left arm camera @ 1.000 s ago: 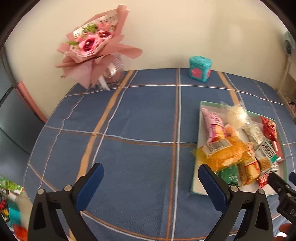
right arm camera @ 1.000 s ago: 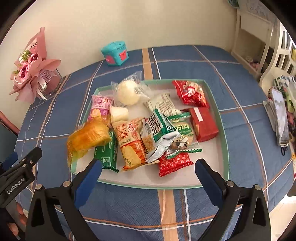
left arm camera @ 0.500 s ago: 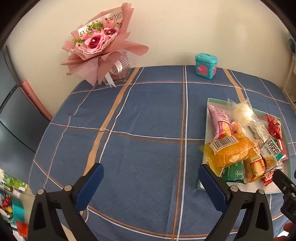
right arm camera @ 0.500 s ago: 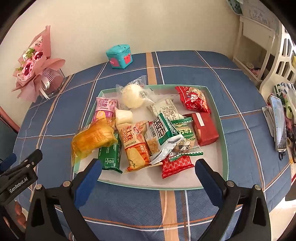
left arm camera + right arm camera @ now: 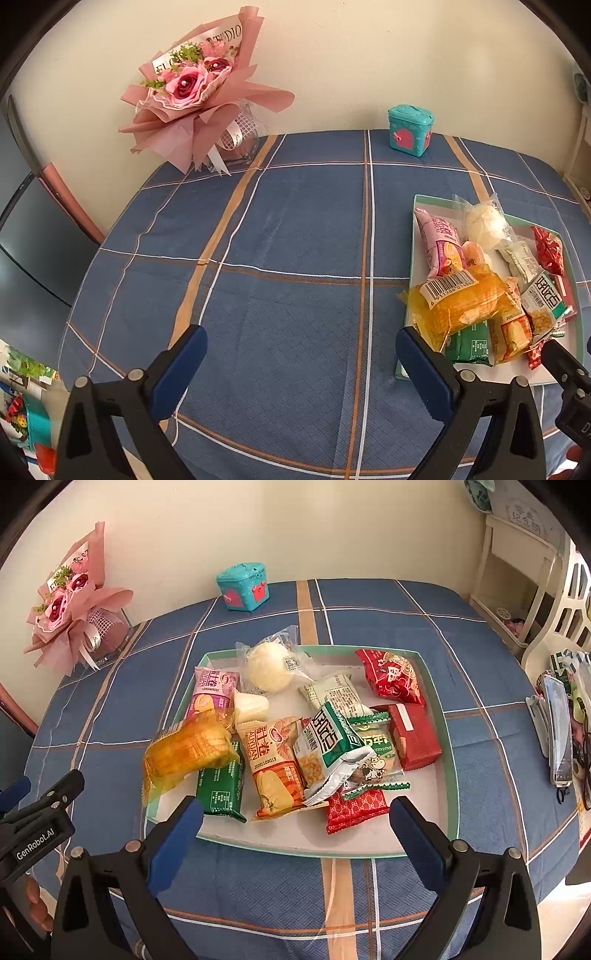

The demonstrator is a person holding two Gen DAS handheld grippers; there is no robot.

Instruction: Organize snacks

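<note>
Right wrist view: the right gripper (image 5: 295, 823) hangs with fingers apart, the snacks (image 5: 295, 734) heaped in the tray (image 5: 448, 738) just ahead, likely placed for reaching. The left gripper (image 5: 301, 356), fingers apart, faces bare desk (image 5: 288, 229).

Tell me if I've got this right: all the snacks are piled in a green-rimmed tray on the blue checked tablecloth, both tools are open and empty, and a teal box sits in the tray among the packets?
Nearly. The teal box is not in the tray; the right wrist view shows it on the tablecloth by the wall, well behind the tray. The rest holds: the snacks fill the tray, and the left tool and right tool are open and empty.
</note>
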